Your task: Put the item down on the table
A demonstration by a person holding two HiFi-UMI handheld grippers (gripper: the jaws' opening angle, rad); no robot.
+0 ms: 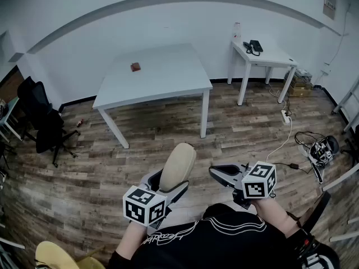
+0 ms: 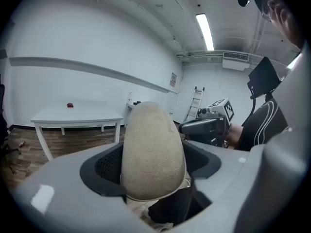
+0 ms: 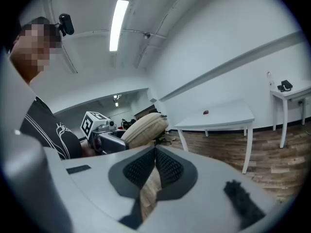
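A beige, oval, padded item [image 1: 178, 165] stands upright between the pads of my left gripper [image 1: 166, 188], which is shut on its lower part. In the left gripper view the item [image 2: 152, 140] fills the middle, and the jaws of the left gripper [image 2: 153, 178] stand wide around it. My right gripper [image 1: 222, 175] hovers just right of it, shut with nothing held; its pads meet in the right gripper view [image 3: 155, 163]. The beige item [image 3: 146, 128] shows there at the left. The white table [image 1: 162, 83] stands further ahead, well away from both grippers.
A small red object [image 1: 135, 66] lies on the white table. A smaller white table [image 1: 275, 56] at the back right holds a phone [image 1: 253, 47] and a bottle [image 1: 237, 31]. Black chairs [image 1: 40, 118] stand at the left; cables and a power strip [image 1: 286, 116] lie on the wood floor at the right.
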